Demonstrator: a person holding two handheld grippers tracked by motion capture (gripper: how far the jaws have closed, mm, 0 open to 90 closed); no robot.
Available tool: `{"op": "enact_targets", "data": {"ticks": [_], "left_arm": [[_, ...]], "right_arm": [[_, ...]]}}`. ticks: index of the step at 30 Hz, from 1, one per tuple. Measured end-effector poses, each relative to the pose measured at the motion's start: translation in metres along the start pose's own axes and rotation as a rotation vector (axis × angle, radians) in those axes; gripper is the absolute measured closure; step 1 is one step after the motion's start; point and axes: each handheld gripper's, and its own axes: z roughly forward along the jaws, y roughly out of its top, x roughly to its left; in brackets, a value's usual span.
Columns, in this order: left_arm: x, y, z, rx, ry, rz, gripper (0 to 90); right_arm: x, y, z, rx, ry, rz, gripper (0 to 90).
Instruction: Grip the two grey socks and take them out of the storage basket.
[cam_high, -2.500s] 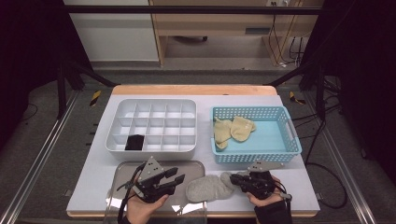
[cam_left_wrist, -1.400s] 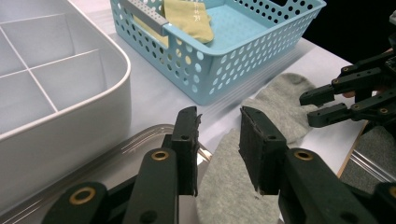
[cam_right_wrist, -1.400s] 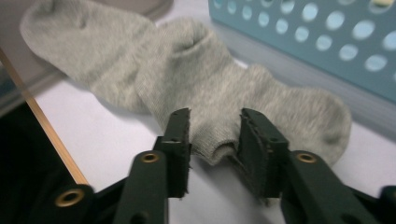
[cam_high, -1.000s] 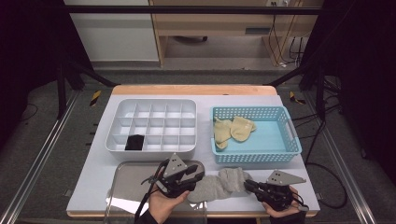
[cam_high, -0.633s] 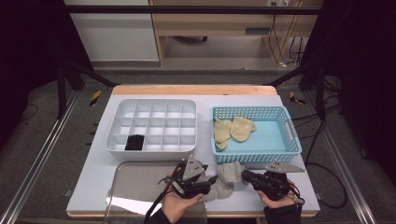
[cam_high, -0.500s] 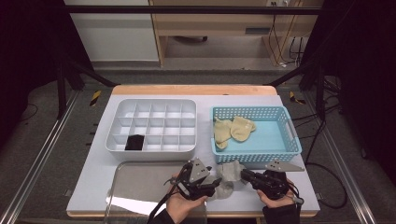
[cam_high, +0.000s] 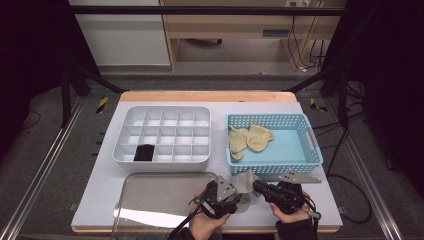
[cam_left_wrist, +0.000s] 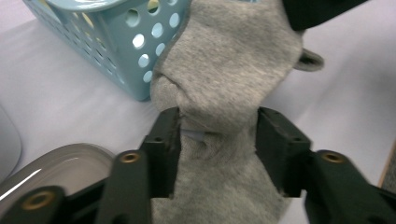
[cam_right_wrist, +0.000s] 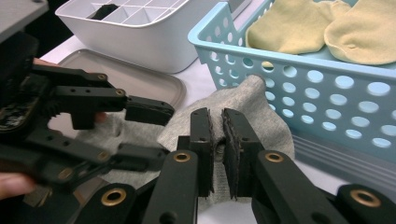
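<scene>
A grey sock (cam_high: 244, 179) lies bunched on the white table just in front of the blue basket (cam_high: 272, 167). My right gripper (cam_high: 258, 187) comes in from the right and is shut on a fold of the sock (cam_right_wrist: 243, 100), its pads (cam_right_wrist: 202, 135) nearly together. My left gripper (cam_high: 239, 194) reaches in from the left. Its jaws have just been closing and now squeeze the sock (cam_left_wrist: 224, 70) narrow between the pads (cam_left_wrist: 170, 140). In the right gripper view the left gripper (cam_right_wrist: 144, 133) straddles the sock's other half.
A white compartment box (cam_high: 165, 132) stands at the back left with a black item (cam_high: 145, 152) in one front cell. The blue basket holds yellow socks (cam_high: 250, 137). A shiny metal tray (cam_high: 150, 200) lies at the front left beside my left hand.
My left hand has moved right and down, off the metal tray, to the sock. The sock, earlier stretched out flat between the grippers, is now bunched up near the basket.
</scene>
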Motion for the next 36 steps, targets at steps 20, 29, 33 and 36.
{"op": "enact_targets", "data": {"ticks": [20, 29, 33, 36], "left_arm": [[0.016, 0.003, -0.025, -0.067, -0.138, -0.078, 89.1], [0.012, 0.002, -0.053, -0.044, -0.179, -0.048, 89.2], [0.013, -0.007, -0.049, 0.014, -0.182, -0.065, 89.1], [0.019, -0.008, -0.046, 0.018, -0.190, -0.103, 89.1]], "right_arm": [[0.004, -0.003, -0.007, -0.006, 0.000, -0.022, 82.6], [0.015, 0.003, -0.012, -0.006, 0.030, -0.047, 81.5], [0.017, 0.001, -0.002, 0.014, 0.045, -0.049, 78.9], [0.017, -0.004, 0.008, 0.020, 0.028, -0.093, 73.0]]}}
